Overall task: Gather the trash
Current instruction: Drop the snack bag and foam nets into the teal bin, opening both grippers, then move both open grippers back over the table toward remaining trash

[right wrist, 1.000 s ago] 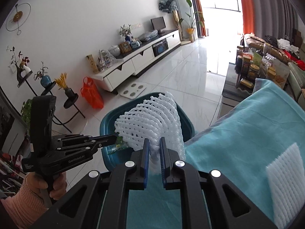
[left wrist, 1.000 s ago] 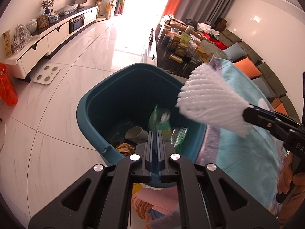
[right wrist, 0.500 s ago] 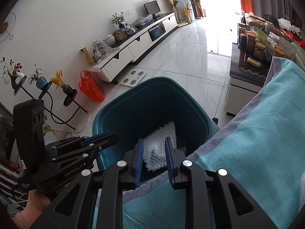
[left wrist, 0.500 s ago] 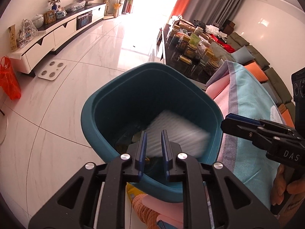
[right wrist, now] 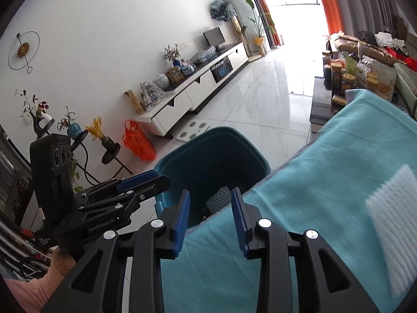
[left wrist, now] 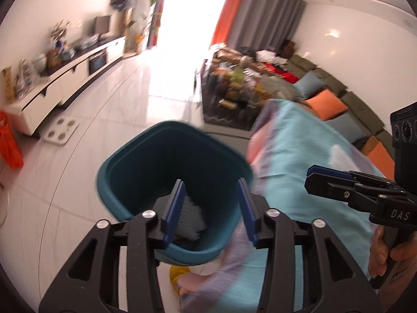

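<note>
A teal trash bin (left wrist: 135,167) (right wrist: 208,154) stands on the floor beside a table covered with a teal cloth (left wrist: 307,156) (right wrist: 325,198). White foam netting (left wrist: 190,216) (right wrist: 221,198) lies inside the bin. My left gripper (left wrist: 211,200) hovers over the bin's near rim, its jaws opening with nothing pressed between them. My right gripper (right wrist: 209,208) is above the cloth's edge beside the bin, its jaws opening too, nothing in them. Another white foam sheet (right wrist: 391,224) rests on the cloth at the right. Each gripper shows in the other's view: the right gripper (left wrist: 312,180), the left gripper (right wrist: 156,177).
A white TV cabinet (right wrist: 195,91) lines the far wall, with an orange bag (right wrist: 138,143) and a white scale (right wrist: 192,130) on the tiled floor. A cluttered low table (left wrist: 234,91) and a sofa with cushions (left wrist: 325,104) lie beyond the cloth.
The right gripper let go of the white foam netting, which fell into the bin. Both grippers' jaws widened and both pulled back from the bin a little.
</note>
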### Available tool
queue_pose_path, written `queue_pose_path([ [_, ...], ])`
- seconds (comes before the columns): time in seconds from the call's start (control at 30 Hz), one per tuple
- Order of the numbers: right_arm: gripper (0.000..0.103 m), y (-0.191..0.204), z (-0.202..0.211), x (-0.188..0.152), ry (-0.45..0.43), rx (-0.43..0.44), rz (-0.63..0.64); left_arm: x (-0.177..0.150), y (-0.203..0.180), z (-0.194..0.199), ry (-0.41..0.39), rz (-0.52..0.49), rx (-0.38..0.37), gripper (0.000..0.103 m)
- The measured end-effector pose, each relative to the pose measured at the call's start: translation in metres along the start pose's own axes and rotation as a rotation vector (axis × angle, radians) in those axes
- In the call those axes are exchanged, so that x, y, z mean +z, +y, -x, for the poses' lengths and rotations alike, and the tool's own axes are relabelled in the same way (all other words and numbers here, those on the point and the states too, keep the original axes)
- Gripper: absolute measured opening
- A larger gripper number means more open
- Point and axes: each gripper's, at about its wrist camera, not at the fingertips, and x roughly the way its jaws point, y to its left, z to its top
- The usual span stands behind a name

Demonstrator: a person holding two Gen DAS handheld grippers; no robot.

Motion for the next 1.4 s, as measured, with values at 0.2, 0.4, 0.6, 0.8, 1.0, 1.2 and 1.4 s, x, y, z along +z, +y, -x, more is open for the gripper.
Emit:
queue_pose_path([
  [0.2, 0.033, -0.019, 0.070, -0.030, -0.113, -0.062, -0.019, -0.001, -0.056, 0.016, -0.029, -0.101, -0.117, 0.051],
  [0.4, 0.040, -0.048, 0.144, -0.069, -0.221, -0.194, -0.082, -0.017, -0.130, 0.016, 0.001, -0.215, -0.254, 0.053],
  [0.6, 0.042, -0.066, 0.213, -0.115, -0.309, -0.383, -0.159, -0.044, -0.203, 0.008, 0.062, -0.316, -0.381, 0.053],
  [0.8, 0.052, -0.080, 0.275, -0.160, -0.400, -0.588, -0.234, -0.078, -0.271, 0.004, 0.134, -0.425, -0.503, 0.053],
  [1.0, 0.068, -0.102, 0.309, -0.199, -0.420, -0.750, -0.303, -0.105, -0.326, -0.003, 0.195, -0.509, -0.569, 0.053],
  [1.2, 0.071, -0.138, 0.311, -0.232, -0.360, -0.746, -0.362, -0.108, -0.342, -0.020, 0.218, -0.512, -0.527, 0.053],
  [1.4, 0.062, -0.152, 0.309, -0.242, -0.364, -0.716, -0.372, -0.089, -0.320, -0.034, 0.220, -0.437, -0.455, 0.053],
])
